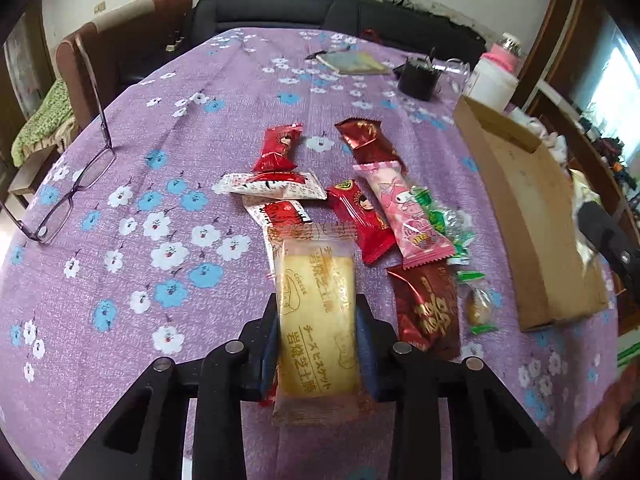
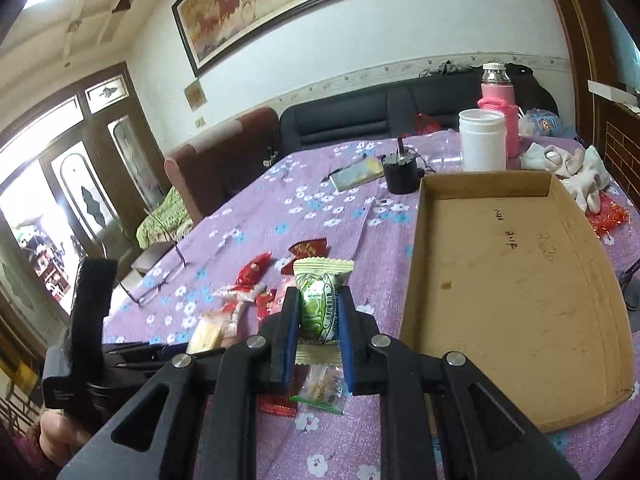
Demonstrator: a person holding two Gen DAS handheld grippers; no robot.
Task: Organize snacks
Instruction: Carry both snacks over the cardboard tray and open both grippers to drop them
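A purple flowered surface (image 1: 120, 184) is carrying loose snacks. Left gripper (image 1: 318, 344) jaws are clamping a cheese biscuit packet (image 1: 316, 320); right gripper (image 2: 318, 330) jaws are pinching a green candy (image 2: 320, 300) beside the empty cardboard tray (image 2: 520, 280). Slick wrappers may be slipping free.

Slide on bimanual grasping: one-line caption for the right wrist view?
Right gripper jaws clamp a green-and-white wrapped candy beside an empty brown cardboard tray on the purple floral tablecloth.

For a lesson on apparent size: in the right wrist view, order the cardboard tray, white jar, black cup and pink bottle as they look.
1. cardboard tray
2. white jar
3. pink bottle and black cup: alike, the bottle partly hidden, so unranked.
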